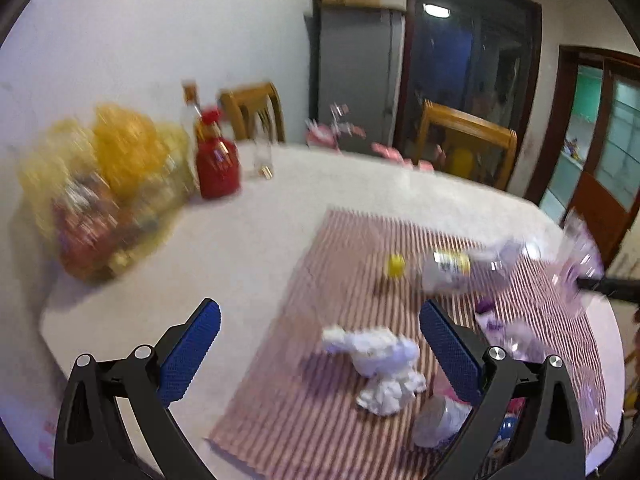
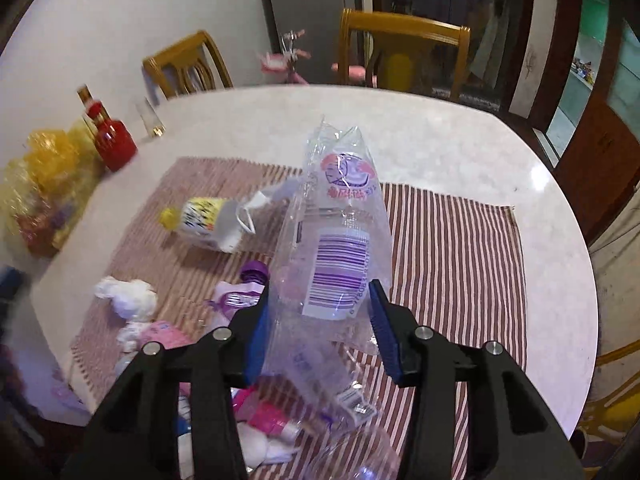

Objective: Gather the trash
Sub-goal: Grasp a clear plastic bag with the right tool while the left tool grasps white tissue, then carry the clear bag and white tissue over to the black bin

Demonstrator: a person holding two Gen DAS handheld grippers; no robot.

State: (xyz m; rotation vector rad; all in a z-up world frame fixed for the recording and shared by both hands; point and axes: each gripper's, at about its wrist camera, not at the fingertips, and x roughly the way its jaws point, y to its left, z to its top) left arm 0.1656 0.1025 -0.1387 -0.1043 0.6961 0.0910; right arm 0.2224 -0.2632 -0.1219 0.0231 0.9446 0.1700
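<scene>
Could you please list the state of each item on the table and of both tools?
Left tool: open, empty.
Right tool: holding the clear plastic bag upright.
Crumpled tissue: lying on the striped mat.
Yellow-capped pouch: lying on its side, flattened.
Red bottle: upright, capped.

Warm indoor light fills both views, moderately bright. In the left wrist view a ceiling lamp is mirrored in the dark glass door (image 1: pixel 472 64), and motion blur smears the yellow bag (image 1: pixel 104 184), the red bottle (image 1: pixel 218 164) and the clear wrapper (image 1: pixel 576 264). The right wrist view is sharper at its middle; the barcode on the wrapper (image 2: pixel 340 240) shows clearly, and a glare spot sits on the table (image 2: pixel 538 178). Fisheye bending curves the edges, and the corners are black.
</scene>
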